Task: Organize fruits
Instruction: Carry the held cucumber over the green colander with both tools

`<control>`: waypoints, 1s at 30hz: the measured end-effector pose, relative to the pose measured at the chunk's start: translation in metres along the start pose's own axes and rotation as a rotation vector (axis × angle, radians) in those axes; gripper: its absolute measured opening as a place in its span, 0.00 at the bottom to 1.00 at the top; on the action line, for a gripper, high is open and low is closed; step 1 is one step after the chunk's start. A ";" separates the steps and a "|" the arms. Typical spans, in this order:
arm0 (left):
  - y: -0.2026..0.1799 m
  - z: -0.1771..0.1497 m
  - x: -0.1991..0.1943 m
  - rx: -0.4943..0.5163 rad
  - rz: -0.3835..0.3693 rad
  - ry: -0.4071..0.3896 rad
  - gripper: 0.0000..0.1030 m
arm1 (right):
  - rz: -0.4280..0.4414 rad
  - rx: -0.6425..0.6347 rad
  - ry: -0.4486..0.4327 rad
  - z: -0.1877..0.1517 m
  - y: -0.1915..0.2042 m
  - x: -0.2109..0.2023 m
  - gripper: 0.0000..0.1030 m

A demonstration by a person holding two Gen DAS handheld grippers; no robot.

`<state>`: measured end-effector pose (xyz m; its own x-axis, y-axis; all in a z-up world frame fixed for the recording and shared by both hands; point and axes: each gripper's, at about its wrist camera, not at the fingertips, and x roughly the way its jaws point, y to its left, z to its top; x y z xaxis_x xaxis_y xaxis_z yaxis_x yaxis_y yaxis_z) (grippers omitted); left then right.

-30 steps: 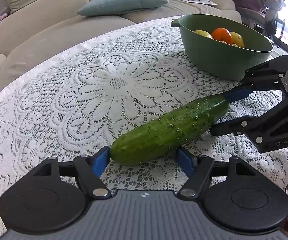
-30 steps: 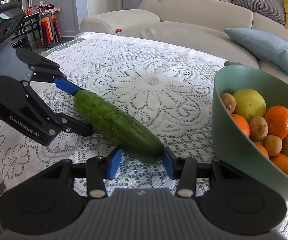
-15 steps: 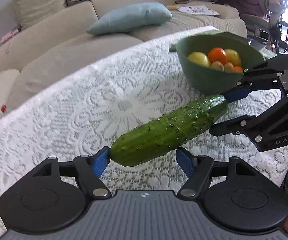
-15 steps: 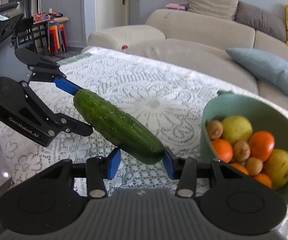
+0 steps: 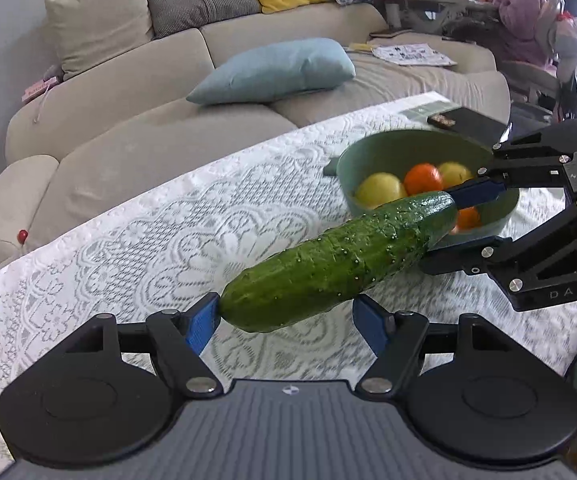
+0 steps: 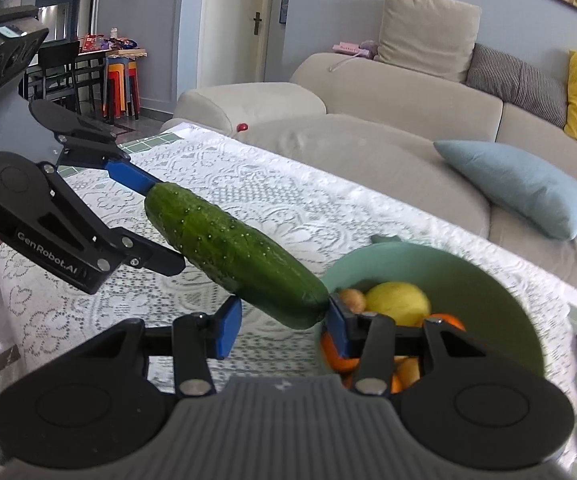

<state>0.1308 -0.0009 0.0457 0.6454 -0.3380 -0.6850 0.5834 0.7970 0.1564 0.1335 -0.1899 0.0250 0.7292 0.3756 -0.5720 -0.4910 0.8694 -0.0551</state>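
White lace tablecloth (image 5: 136, 240), beige sofa (image 5: 136, 136), blue cushion (image 5: 276, 70)

A glossy, bumpy-skinned cucumber (image 5: 340, 264) is held by matt black plastic grippers with blue pads (image 5: 202, 322) (silver metal screws show at the joints). A white lace tablecloth (image 5: 148, 248) covers the table. The green bowl (image 6: 488, 280) looks like smooth matt plastic.

open lace tablecloth (image 5: 136, 248), green bowl (image 6: 500, 280) obstructing right
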 end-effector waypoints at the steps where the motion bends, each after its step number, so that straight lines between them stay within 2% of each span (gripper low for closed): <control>1: -0.003 0.004 0.002 -0.011 -0.001 0.002 0.81 | -0.002 -0.009 -0.002 0.000 -0.005 -0.002 0.43; 11: -0.034 0.039 0.035 -0.110 0.009 0.066 0.81 | -0.051 -0.062 0.010 -0.004 -0.053 -0.005 0.43; 16: -0.035 0.047 0.048 -0.196 -0.054 0.078 0.79 | -0.059 0.033 0.031 -0.011 -0.084 -0.001 0.43; 18: -0.034 0.049 0.051 -0.231 -0.083 0.077 0.69 | -0.074 0.083 0.041 -0.014 -0.094 0.003 0.39; 20: -0.033 0.050 0.051 -0.266 -0.115 0.064 0.68 | -0.088 0.132 0.040 -0.019 -0.104 0.007 0.36; 25: -0.035 0.053 0.059 -0.306 -0.084 0.069 0.67 | -0.050 0.255 0.014 -0.022 -0.122 0.011 0.36; 27: -0.037 0.054 0.061 -0.319 -0.071 0.069 0.68 | -0.067 0.269 0.008 -0.021 -0.120 0.012 0.40; 30: -0.040 0.057 0.064 -0.318 -0.051 0.073 0.67 | -0.107 0.290 -0.002 -0.019 -0.117 0.012 0.42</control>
<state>0.1768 -0.0831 0.0359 0.5753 -0.3539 -0.7374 0.4237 0.9001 -0.1015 0.1906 -0.2928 0.0088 0.7703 0.2773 -0.5743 -0.2550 0.9593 0.1213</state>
